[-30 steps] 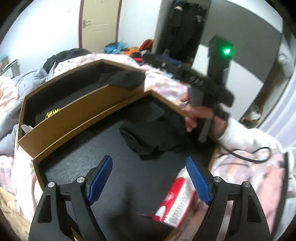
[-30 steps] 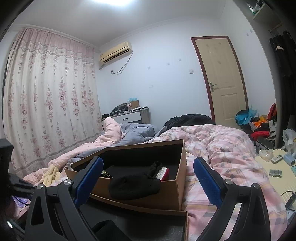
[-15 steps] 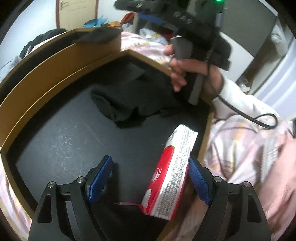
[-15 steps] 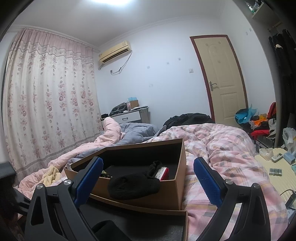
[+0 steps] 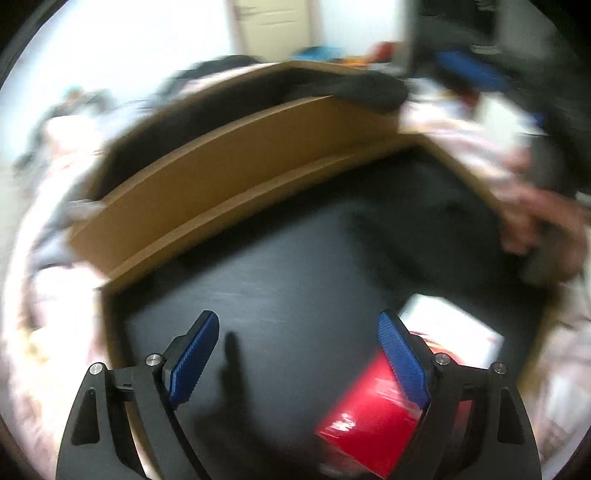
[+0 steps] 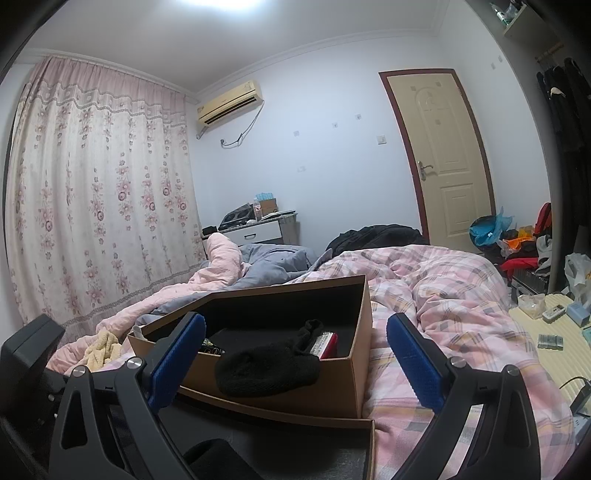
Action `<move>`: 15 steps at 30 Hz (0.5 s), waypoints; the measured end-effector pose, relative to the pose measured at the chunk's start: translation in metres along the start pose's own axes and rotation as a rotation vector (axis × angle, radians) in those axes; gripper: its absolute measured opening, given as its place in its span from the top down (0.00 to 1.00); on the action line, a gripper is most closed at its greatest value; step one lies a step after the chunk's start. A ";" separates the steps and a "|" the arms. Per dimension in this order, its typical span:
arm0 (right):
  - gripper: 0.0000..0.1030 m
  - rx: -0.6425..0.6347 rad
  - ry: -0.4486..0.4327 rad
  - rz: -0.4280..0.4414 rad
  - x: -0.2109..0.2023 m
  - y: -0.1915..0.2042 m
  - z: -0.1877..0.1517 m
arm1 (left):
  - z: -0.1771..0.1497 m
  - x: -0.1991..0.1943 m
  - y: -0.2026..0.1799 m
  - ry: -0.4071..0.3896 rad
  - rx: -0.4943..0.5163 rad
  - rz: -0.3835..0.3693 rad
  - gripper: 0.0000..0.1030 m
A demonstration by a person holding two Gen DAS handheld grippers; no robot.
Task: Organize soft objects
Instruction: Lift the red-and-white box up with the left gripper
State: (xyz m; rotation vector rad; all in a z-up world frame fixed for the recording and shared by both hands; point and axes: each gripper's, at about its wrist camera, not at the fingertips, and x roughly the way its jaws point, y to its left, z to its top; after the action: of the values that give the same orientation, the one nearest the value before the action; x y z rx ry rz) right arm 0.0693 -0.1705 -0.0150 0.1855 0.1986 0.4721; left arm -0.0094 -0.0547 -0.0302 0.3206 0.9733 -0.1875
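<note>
Left gripper (image 5: 297, 363) opening, empty, beside red-and-white packet (image 5: 373, 417).

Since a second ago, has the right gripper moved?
No. The right gripper frames the brown box and door exactly as before, jaws open on nothing.

The room has pale walls (image 6: 325, 147) and a white ceiling (image 6: 258, 33). A long flowered curtain (image 6: 96, 199) hangs on the left. An air conditioner (image 6: 229, 103) sits high on the wall. A cream door (image 6: 443, 155) is shut. A bed with a pink checked blanket (image 6: 436, 291) fills the middle.
</note>
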 end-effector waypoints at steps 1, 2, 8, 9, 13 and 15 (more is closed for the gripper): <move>0.05 0.000 -0.001 -0.001 0.000 0.000 0.000 | 0.001 0.005 0.002 0.006 -0.012 0.087 0.17; 0.05 0.000 -0.001 -0.001 0.000 0.000 0.000 | 0.001 0.007 0.003 0.000 -0.022 0.096 0.18; 0.05 0.004 -0.002 0.000 0.001 0.000 -0.001 | -0.003 -0.029 0.002 -0.076 0.034 -0.054 0.18; 0.05 0.005 -0.003 0.001 0.000 0.000 -0.001 | -0.005 -0.038 -0.002 -0.095 0.065 -0.107 0.18; 0.04 0.005 -0.002 0.001 0.000 -0.001 -0.001 | -0.016 -0.062 -0.025 -0.130 0.209 -0.277 0.17; 0.04 0.005 -0.003 0.001 0.000 -0.001 -0.001 | -0.026 -0.065 -0.038 -0.125 0.289 -0.318 0.17</move>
State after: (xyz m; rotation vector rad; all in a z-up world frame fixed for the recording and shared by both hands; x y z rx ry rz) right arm 0.0695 -0.1710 -0.0161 0.1910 0.1968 0.4722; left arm -0.0768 -0.0800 0.0034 0.4117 0.8694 -0.6350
